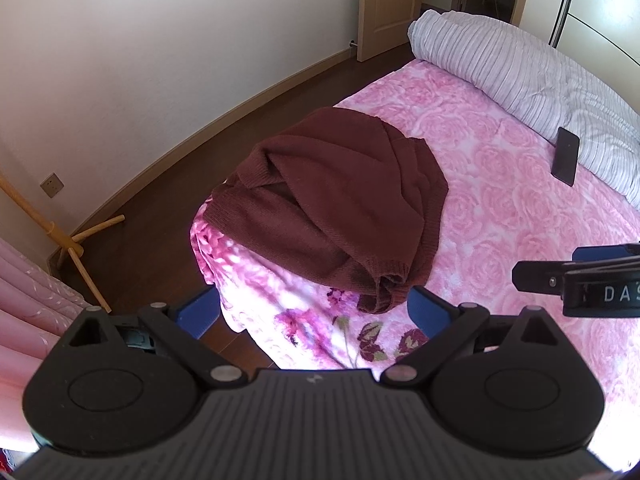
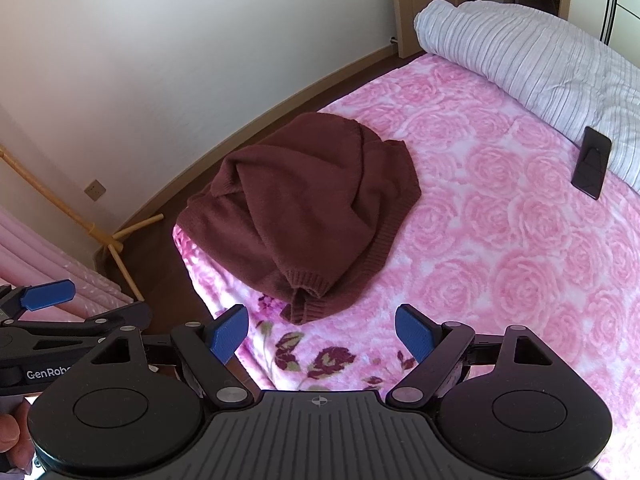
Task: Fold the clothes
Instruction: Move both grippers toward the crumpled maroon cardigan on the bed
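- A dark maroon knitted sweater [image 1: 336, 204] lies crumpled in a heap on the bed, at the near left corner of the pink rose-patterned blanket [image 1: 500, 216]; its left part reaches the left edge of the bed.
- The long axis of the heap runs from the near edge of the bed toward the far left edge. The ribbed cuff or hem end [image 2: 306, 296] points to the near edge, toward the grippers.
- The knit is fine with ribbed borders, and the fabric makes thick soft folds. The blanket looks fluffy, with a darker flower print at the near corner.
- The left gripper [image 1: 314, 312] hangs above the near corner, tilted down; its blue pads stand wide apart with nothing between them.
- The right gripper [image 2: 322, 332] is also above the near edge, its blue fingers [image 2: 230, 332] well separated and empty, not touching the sweater.
- A rolled striped white quilt [image 1: 520, 68] lies along the far right edge, and a black phone [image 1: 565, 157] lies just beside it on the blanket.
- Only the right wrist view shows fingers of a person's hand [image 2: 10, 436] at the bottom left corner, and the left gripper from the side.
- The left wrist view shows the right gripper from the side at its right border, and a wooden stand [image 1: 76, 240] on the dark floor.
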A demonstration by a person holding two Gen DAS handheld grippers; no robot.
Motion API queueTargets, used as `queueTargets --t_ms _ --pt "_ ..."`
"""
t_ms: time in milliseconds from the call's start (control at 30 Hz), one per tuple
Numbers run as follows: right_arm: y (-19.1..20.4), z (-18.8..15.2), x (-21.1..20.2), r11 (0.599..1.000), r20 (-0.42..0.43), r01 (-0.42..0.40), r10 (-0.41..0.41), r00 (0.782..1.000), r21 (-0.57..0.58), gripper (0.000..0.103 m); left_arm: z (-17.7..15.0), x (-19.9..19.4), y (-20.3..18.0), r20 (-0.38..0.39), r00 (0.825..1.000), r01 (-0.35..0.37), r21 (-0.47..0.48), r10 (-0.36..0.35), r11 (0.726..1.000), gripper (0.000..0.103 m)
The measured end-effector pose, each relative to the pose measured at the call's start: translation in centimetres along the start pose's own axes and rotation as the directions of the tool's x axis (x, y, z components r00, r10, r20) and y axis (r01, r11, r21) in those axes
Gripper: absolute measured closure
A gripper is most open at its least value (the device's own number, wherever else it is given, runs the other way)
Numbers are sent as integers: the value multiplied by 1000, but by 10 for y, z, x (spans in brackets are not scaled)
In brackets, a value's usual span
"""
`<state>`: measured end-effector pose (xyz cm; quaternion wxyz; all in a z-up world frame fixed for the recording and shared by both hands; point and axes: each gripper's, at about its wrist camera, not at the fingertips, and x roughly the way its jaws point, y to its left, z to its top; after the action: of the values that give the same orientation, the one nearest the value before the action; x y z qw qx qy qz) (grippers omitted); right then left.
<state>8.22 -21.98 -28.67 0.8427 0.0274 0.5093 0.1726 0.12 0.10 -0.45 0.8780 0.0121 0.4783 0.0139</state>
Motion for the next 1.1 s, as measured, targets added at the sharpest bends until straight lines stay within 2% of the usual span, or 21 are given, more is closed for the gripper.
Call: queueTargets --t_ms 600,800,900,967,1100 --pt "-15 4 9 1000 -23 -11 11 1000 12 20 6 9 -10 -19 1000 -5 11 5 1000 4" --pt "-33 7 14 999 -30 -35 35 999 11 20 4 13 -10 -16 999 -48 -30 48 998 4" --pt "-41 8 18 996 -19 -85 85 996 -26 20 1 17 -3 -25 997 -78 -50 77 996 4" --pt "-47 8 21 992 -12 -118 118 993 -52 20 -2 20 0 -31 994 -106 -27 105 994 4" --pt "-48 2 38 982 -27 -137 134 991 -134 20 -10 31 6 -38 990 -134 86 138 987 4"
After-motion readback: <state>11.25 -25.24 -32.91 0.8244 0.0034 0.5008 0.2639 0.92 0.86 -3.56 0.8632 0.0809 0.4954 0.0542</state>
